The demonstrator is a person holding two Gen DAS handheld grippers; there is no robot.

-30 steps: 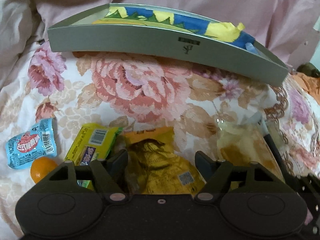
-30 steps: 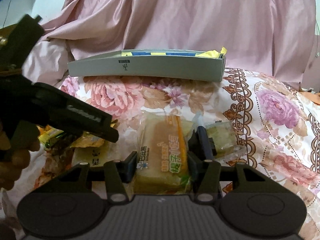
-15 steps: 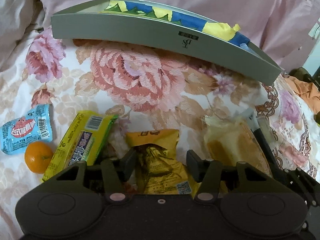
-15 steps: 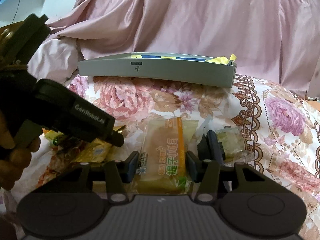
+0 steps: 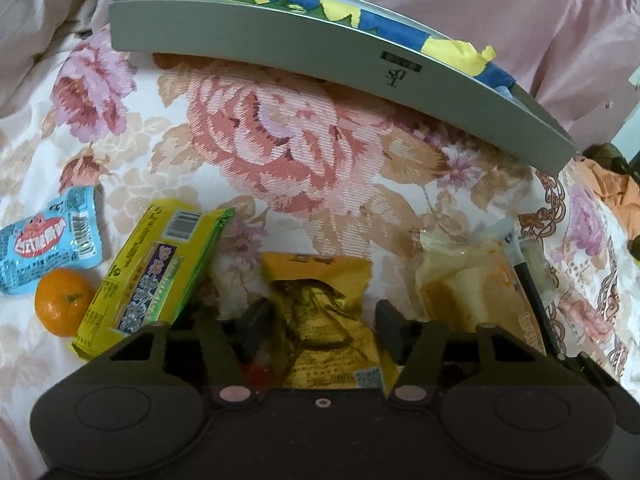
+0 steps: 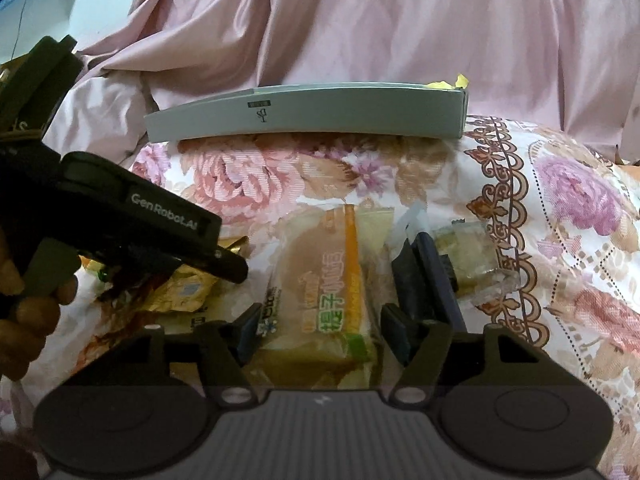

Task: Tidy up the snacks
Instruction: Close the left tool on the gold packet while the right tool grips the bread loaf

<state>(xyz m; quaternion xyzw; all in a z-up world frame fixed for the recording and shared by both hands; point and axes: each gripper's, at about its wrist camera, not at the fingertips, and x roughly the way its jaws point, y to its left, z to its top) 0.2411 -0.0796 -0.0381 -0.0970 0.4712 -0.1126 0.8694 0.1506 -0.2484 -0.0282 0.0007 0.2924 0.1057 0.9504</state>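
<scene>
A gold snack packet [image 5: 320, 320] lies crumpled on the flowered bedspread, and my left gripper [image 5: 325, 330] is closing its jaws on it, pads against both sides. From the right wrist view the left gripper [image 6: 230, 266] slants down onto that gold packet [image 6: 180, 292]. An orange-striped cake packet [image 6: 324, 292] lies between the fingers of my right gripper [image 6: 320, 334], whose jaws are opening with the pads just off the wrapper. The same cake packet [image 5: 460, 292] shows at right in the left wrist view. A long grey tray [image 5: 280, 52] [image 6: 320, 120] stands at the back.
A yellow-green packet [image 5: 160, 272], a blue packet [image 5: 48, 248] and a mandarin [image 5: 64, 308] lie at left. A clear-wrapped snack [image 6: 468, 256] and a dark narrow object [image 6: 424, 276] lie right of the cake packet. A hand [image 6: 24, 320] holds the left gripper. Pink bedding rises behind the tray.
The left jaws have narrowed onto the gold packet. The right jaws have spread a little away from the cake packet. The tray sits higher in the left wrist view.
</scene>
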